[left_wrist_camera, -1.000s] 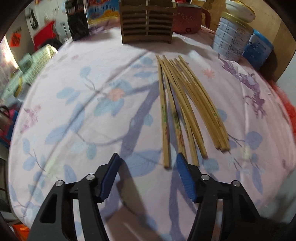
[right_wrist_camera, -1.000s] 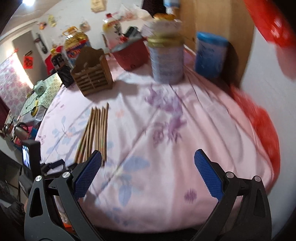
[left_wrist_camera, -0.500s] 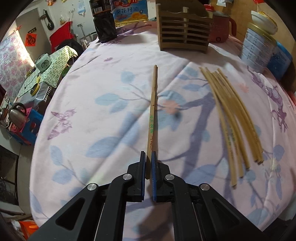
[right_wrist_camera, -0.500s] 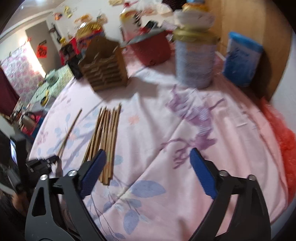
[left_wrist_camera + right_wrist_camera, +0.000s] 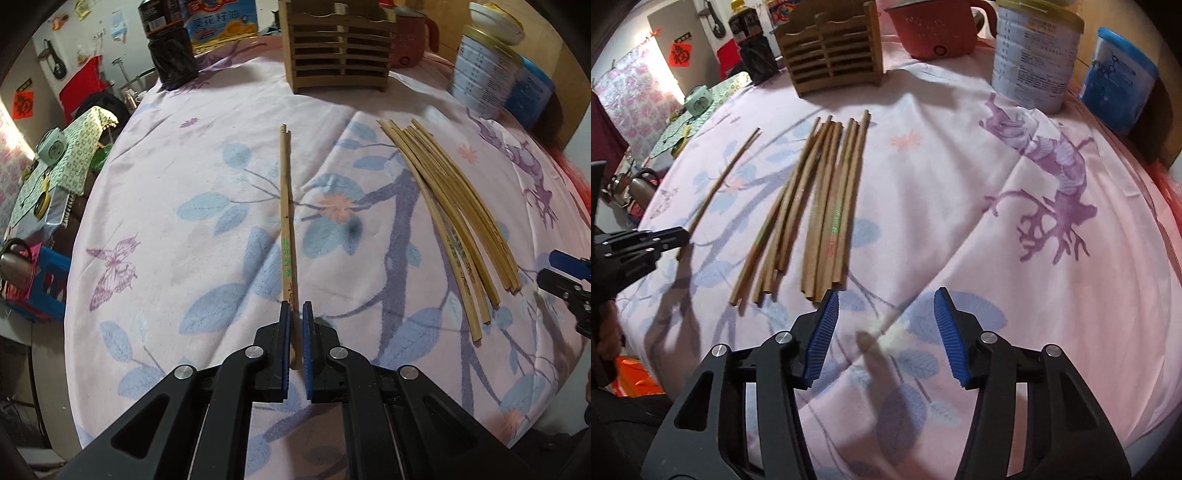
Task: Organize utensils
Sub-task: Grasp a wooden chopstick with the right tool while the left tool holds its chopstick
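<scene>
My left gripper (image 5: 295, 310) is shut on the near end of a pair of bamboo chopsticks (image 5: 285, 206). They point away over the flowered cloth toward the slatted wooden holder (image 5: 338, 44). To their right lies a loose bundle of several chopsticks (image 5: 454, 206). In the right wrist view that bundle (image 5: 820, 206) fans out ahead. My right gripper (image 5: 886, 295) hovers low just past the bundle's near ends, its jaws closing with only cloth and a blurred pale streak between them. The left gripper (image 5: 676, 234) and its held pair (image 5: 727, 173) show at the left.
At the table's back stand a dark bottle (image 5: 171, 55), a red pot (image 5: 931, 29), a tall tin (image 5: 1034, 55) and a blue container (image 5: 1119, 81). The holder (image 5: 831, 48) is behind the bundle. The round table drops off at left toward cluttered floor items (image 5: 48, 177).
My left gripper shut on a pair from the bundle's left side and carried it left, apart from the rest. My right gripper came down toward the bundle's near ends, jaws narrowing.
</scene>
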Action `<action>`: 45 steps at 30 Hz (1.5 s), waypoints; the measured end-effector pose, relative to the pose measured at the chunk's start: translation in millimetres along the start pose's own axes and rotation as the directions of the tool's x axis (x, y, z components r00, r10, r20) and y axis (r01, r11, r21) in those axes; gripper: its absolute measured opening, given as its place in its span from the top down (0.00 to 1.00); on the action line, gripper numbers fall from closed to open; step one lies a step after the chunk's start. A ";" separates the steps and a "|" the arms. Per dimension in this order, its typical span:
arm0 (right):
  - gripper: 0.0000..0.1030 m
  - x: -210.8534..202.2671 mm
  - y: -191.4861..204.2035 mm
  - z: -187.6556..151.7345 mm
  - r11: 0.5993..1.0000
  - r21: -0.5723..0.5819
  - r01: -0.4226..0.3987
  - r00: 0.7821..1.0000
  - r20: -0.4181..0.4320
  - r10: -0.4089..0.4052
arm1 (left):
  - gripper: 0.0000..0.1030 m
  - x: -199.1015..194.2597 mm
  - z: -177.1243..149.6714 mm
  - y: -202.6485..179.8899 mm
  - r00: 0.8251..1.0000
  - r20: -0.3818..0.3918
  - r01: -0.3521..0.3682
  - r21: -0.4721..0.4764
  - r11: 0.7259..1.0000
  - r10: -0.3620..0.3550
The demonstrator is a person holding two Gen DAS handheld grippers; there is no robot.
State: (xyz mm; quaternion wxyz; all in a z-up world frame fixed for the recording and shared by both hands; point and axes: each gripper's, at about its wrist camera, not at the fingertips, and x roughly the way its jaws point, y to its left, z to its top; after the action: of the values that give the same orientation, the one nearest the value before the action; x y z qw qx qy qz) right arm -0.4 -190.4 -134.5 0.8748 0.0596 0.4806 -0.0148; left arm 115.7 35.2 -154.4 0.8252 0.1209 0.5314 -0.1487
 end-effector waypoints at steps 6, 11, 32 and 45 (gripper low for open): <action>0.51 13.5 30.0 -3.0 0.992 -0.104 -0.066 0.998 0.006 0.067 | 0.94 0.3 -2.5 9.5 1.000 -0.013 -0.007 0.015 1.000 0.008; 0.56 13.6 18.9 -1.1 0.998 -0.040 -0.056 0.998 0.018 0.057 | 0.94 -2.7 -3.1 17.1 1.000 -0.007 -0.014 -0.001 1.000 0.014; 0.93 20.6 16.5 9.6 0.992 -0.092 -0.088 0.996 0.015 0.090 | 0.66 -3.6 -18.6 26.5 1.000 0.028 0.014 -0.097 0.995 -0.012; 0.94 4.1 15.8 13.7 0.991 -0.132 -0.034 0.997 0.071 0.044 | 0.95 -11.4 -19.3 18.0 0.995 0.083 0.065 -0.085 0.994 -0.058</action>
State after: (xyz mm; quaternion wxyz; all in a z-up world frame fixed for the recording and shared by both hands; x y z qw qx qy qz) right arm 14.6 -176.2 -129.2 0.8941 0.0110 0.4466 0.0317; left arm 101.8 60.1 -151.1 0.8455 0.0622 0.5071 -0.1555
